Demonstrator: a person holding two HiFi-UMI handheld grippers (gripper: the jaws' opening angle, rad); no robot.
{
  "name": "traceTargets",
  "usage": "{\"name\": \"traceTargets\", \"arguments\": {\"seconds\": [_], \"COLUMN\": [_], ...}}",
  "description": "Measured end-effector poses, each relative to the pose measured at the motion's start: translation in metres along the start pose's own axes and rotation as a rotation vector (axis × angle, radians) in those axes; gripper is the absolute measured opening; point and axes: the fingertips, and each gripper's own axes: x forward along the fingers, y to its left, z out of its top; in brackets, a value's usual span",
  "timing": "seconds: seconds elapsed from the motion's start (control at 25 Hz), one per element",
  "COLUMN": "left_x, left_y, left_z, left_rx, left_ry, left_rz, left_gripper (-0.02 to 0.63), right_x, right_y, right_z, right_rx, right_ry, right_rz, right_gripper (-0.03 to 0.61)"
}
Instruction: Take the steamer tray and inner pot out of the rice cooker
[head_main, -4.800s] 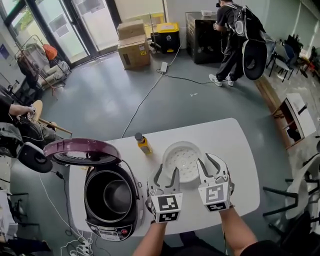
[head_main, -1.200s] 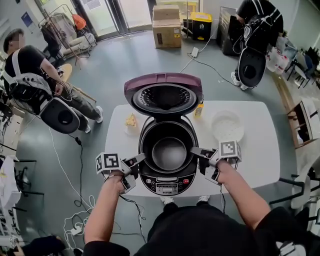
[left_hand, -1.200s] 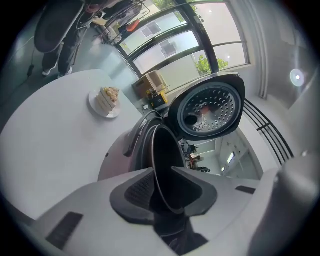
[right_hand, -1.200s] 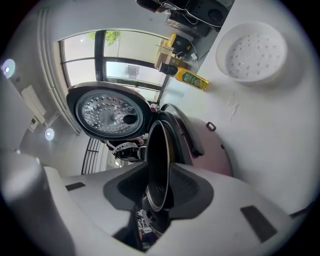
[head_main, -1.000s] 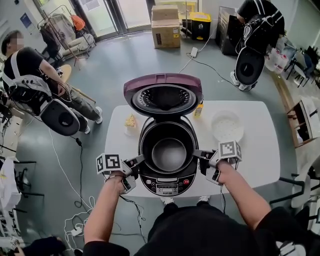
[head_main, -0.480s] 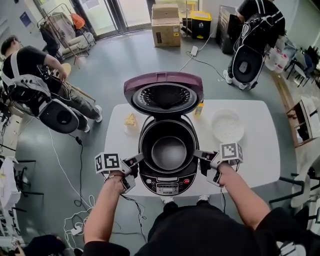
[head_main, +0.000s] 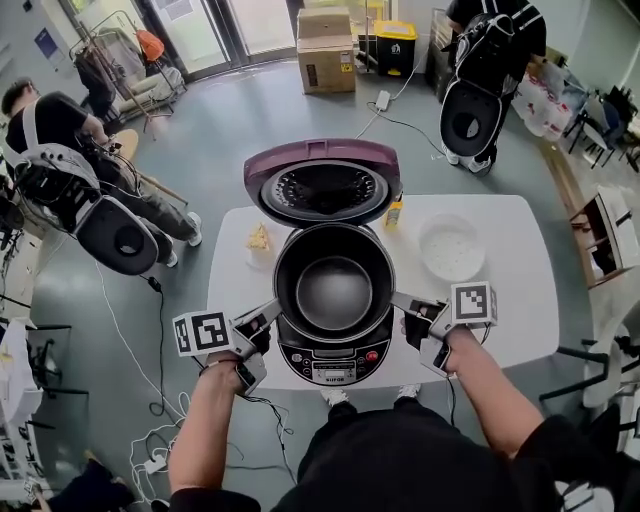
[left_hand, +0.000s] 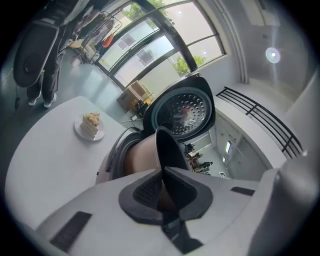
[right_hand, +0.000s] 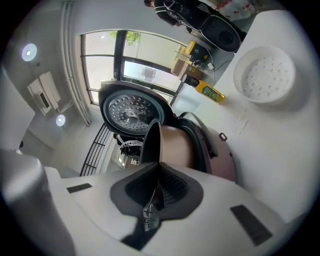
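The inner pot is at centre frame, its wall partly risen above the rice cooker. The left gripper pinches the rim at its left edge and the right gripper pinches the right edge, so the grip line runs straight across. The steamer tray already lies on the table at upper right, probably the nearer side for setting the pot down
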Motion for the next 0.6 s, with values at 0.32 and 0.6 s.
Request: {"name": "traceTargets", "arguments": {"seconds": [0.32, 0.6], "left_x": [-0.013, -0.015], "left_y": [-0.039, -0.083], "left_z": [0.016, 0.018], "left_rx": [0.095, 0.206], "left_ry": [-0.034, -0.045], "left_rz": [-0.066, -0.077], "left_gripper": [0.021, 0.025], "right_x": [-0.022, -0.062], "right_y": [0.034, 0.060], "right_z": [0.005, 0.001], "right_rx": [-0.056, -0.062], "right_ry": [-0.102, -0.199], "right_rz": [0.058, 0.135], "right_gripper": [0.009, 0.009]}}
